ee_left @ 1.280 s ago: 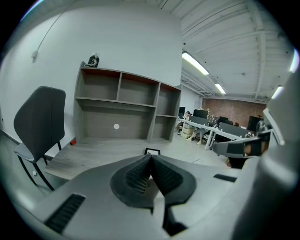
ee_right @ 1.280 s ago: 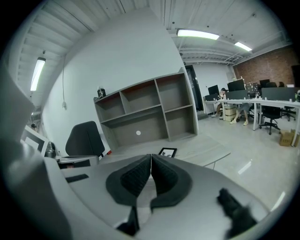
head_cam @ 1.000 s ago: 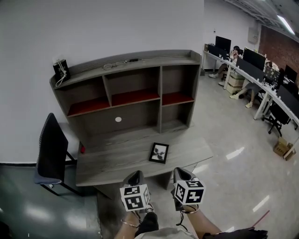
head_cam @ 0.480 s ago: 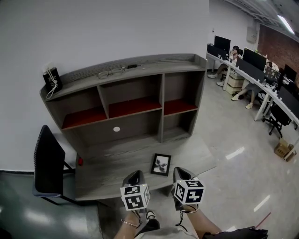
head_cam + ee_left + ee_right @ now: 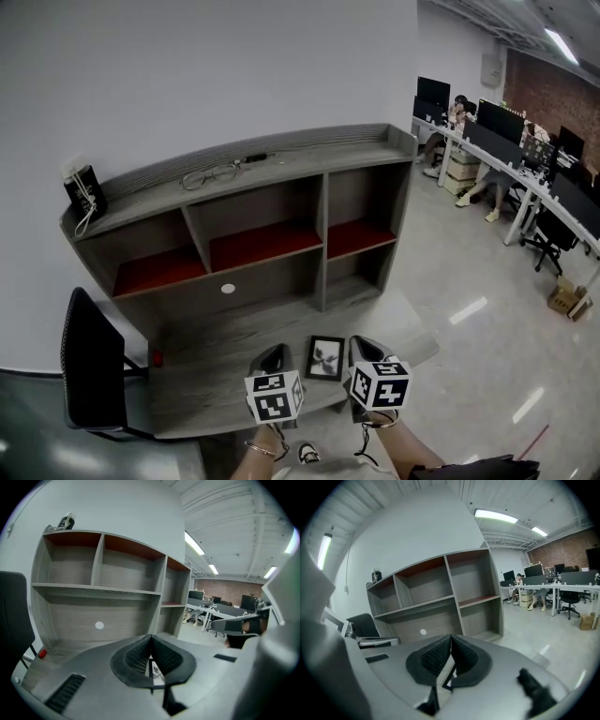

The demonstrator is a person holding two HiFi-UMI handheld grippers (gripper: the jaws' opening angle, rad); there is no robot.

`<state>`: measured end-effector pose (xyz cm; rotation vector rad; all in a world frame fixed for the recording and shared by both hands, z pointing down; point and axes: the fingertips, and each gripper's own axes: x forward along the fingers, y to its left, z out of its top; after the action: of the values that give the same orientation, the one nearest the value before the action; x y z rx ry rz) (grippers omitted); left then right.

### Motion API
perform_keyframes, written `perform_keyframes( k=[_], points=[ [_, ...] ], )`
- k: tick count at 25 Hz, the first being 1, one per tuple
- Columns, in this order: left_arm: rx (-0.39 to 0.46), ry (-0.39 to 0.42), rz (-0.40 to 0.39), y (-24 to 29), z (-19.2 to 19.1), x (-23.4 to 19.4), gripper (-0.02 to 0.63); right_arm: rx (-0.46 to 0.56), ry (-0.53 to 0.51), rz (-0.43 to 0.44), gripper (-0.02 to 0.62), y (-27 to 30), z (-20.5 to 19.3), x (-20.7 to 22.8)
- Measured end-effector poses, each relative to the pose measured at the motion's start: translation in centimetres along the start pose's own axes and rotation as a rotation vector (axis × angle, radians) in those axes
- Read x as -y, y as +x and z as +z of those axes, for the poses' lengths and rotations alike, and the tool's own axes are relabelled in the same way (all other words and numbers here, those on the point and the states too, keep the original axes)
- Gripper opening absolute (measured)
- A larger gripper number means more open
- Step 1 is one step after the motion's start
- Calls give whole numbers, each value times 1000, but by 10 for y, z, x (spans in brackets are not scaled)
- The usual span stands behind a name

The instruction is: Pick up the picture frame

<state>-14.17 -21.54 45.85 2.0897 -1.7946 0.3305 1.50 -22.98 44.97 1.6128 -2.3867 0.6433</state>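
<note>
A small black picture frame lies flat, lower centre. The grey left gripper and right gripper flank it, jaws closed and empty, seemingly lining up to grasp.

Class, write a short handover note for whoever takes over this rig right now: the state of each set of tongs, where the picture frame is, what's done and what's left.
Left tongs: shut, nothing between them, held at the near edge of the desk.
Right tongs: shut, empty, alongside the left ones.
Picture frame: lies flat on the desk near its front edge. In the head view it shows between the tips of the two tongs, untouched.
Done: nothing grasped yet.
Left: open one set of tongs, close it on an edge of the frame, then lift the frame off the desk.
</note>
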Motion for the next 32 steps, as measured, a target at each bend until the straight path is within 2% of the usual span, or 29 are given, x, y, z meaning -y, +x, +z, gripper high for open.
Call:
perform_keyframes(
  k=[5,11,22,32],
  points=[
    [23,17,-19,28,26,-9,12,34,6,-28,32,24,23,6],
    [27,22,-48,54,39,-20,11,43,14,-46,32,51,34,4],
    [-26,-4,-59,73,23,-37,11,-11,28,-75,32,65,17,6],
    [-80,-21,-60,80,2,-26,12,-61,15,-73,32,68,5,16]
  ],
)
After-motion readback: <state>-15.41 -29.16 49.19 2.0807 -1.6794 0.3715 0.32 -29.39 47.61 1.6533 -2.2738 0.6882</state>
